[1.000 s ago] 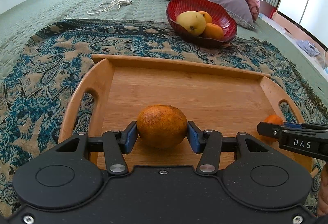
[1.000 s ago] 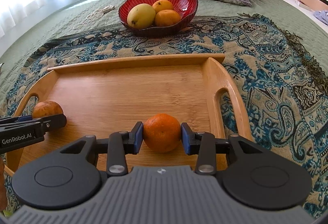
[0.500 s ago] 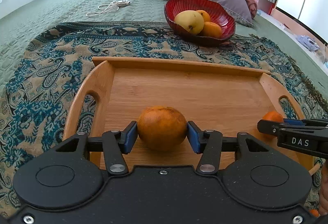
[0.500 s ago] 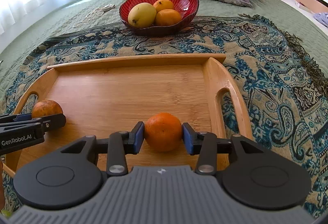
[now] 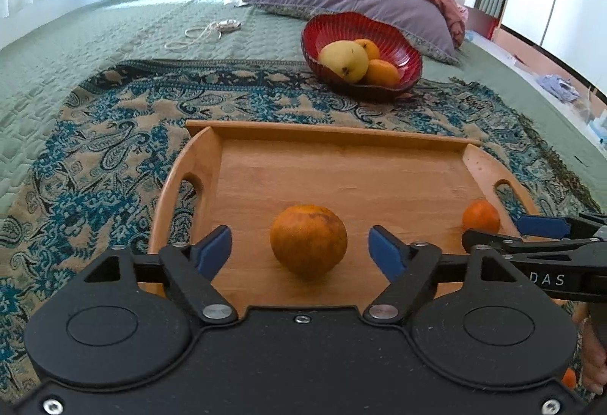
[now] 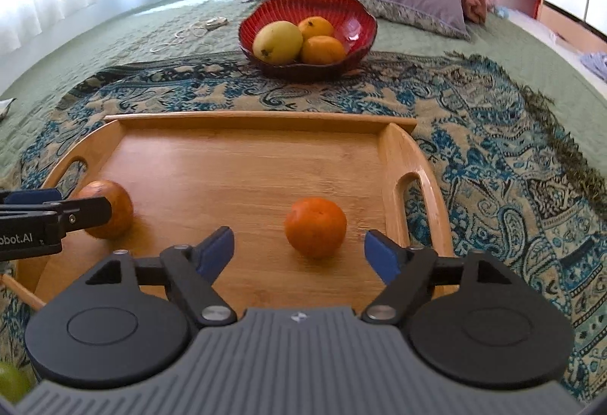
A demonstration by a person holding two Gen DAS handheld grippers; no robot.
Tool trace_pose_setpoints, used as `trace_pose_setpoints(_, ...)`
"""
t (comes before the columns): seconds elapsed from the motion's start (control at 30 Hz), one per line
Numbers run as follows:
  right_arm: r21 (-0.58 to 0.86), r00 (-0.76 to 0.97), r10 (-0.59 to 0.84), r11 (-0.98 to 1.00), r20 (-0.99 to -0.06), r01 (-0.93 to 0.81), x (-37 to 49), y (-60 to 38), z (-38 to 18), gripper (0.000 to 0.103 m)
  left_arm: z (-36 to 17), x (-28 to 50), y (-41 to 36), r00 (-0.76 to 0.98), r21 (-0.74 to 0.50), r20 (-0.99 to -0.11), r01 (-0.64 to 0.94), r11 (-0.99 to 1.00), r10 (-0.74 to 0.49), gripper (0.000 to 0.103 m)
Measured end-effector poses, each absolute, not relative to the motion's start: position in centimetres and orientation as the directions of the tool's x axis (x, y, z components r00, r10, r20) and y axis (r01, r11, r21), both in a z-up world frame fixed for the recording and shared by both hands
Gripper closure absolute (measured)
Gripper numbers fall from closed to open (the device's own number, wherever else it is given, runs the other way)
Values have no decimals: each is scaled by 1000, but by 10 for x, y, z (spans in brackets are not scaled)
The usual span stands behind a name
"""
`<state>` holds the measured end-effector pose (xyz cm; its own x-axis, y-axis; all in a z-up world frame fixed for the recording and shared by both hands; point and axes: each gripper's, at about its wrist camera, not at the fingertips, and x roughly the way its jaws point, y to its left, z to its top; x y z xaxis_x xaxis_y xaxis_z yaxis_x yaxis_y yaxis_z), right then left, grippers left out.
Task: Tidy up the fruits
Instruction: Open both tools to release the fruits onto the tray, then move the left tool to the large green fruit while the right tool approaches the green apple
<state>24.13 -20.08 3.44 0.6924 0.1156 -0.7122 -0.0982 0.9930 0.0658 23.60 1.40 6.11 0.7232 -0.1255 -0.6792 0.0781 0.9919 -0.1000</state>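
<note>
Both tools (image 5: 303, 252) (image 6: 299, 248) have released their oranges (image 5: 308, 241) (image 6: 315, 232), gaps either side.

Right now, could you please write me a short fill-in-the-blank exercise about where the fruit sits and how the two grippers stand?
1. The left gripper stands ____ around the speckled orange.
2. The small orange in front of the right gripper rests on the wooden ____.
3. The red bowl holds ____ fruits.
4. The bowl stands on the patterned ____.

Missing words: open; tray; three; blanket

Bright window backlight, fisheye-warped edges, slight blur
</note>
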Motion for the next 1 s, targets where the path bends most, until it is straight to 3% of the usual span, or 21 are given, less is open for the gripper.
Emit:
trace_pose_setpoints(0.33, 90, 733, 169, 985, -659, -147, 201, -200, 51, 7, 74, 188, 17, 760, -95, -635, 102, 990, -139, 11)
trace_pose_setpoints(0.63, 121, 752, 216, 976, -623, -180, 161, -204, 56, 2, 69, 150, 21, 762, -89, -632, 109, 990, -141, 9)
trace_pose_setpoints(1.0, 39, 782, 207, 973, -588, -228, 119, -194, 51, 0, 62, 107, 24, 788, -40, -604, 120, 992, -120, 6)
